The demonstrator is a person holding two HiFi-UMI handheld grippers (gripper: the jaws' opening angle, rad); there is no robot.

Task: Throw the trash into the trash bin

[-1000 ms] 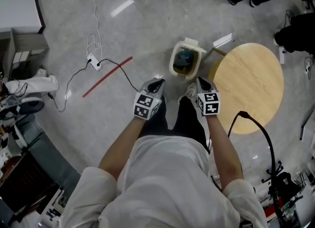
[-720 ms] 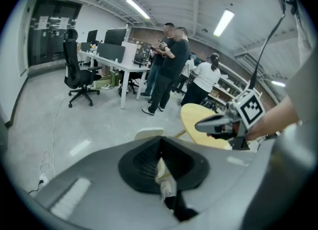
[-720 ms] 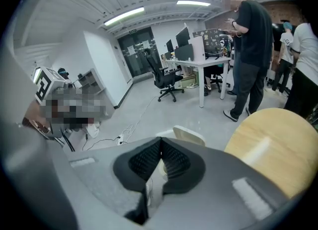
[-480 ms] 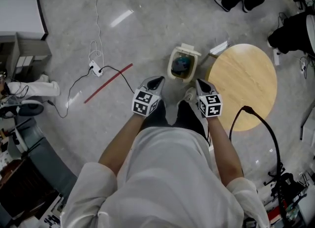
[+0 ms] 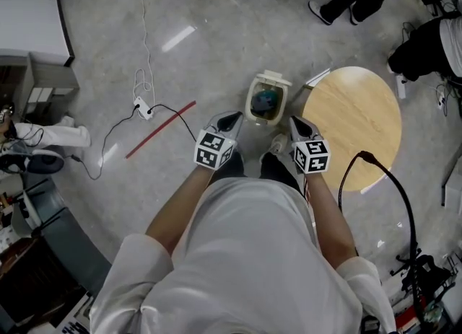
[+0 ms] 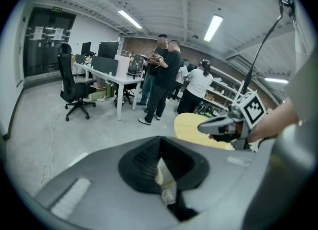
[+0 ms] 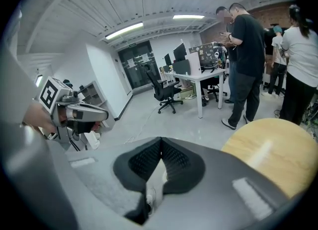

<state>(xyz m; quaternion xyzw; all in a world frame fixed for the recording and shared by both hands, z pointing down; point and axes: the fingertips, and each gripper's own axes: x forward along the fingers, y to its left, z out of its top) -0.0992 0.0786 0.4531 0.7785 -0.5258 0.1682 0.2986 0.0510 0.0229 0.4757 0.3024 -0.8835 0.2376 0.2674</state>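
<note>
No legible words, brands or numbers anywhere.
- Left gripper (image 5: 231,118) left cube (image 5: 213,149), right gripper (image 5: 296,122) right cube (image 5: 315,156): black-and-white square patterns, no letters.
- Green sign (image 6: 58,9) above dark doorway, left gripper view: too small to read.
- Door notices (image 7: 131,62), right gripper view: blurred.

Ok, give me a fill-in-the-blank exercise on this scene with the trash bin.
The trash bin stands beside a round ____ table.
The left hand-held gripper and the right hand-held gripper both have their jaws ____.
A ____ strip lies on the floor left of the bin.
Missing words: wooden; shut; red.
</note>
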